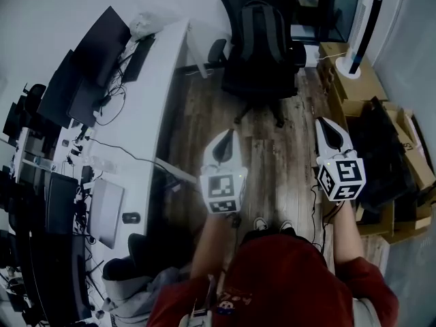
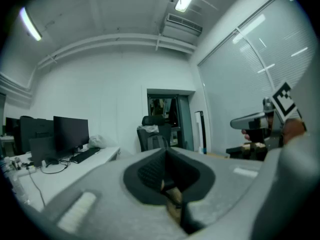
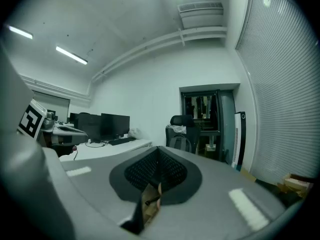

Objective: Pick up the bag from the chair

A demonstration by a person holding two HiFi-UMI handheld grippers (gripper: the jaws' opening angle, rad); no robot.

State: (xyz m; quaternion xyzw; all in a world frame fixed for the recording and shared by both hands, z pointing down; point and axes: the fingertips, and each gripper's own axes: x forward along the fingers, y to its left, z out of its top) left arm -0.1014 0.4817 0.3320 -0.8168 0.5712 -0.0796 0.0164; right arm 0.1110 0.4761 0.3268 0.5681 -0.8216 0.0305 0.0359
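Left tongs and right tongs closed, empty, wooden floor, bag on office chair, white desk

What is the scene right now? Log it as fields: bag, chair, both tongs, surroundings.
bag: dark backpack, upright on the chair seat, nothing touching it
chair: black office chair, ahead of both tongs
left tongs: shut, empty, short of the chair
right tongs: shut, empty, short of the chair
left side: long white desk with monitors
right side: cardboard boxes
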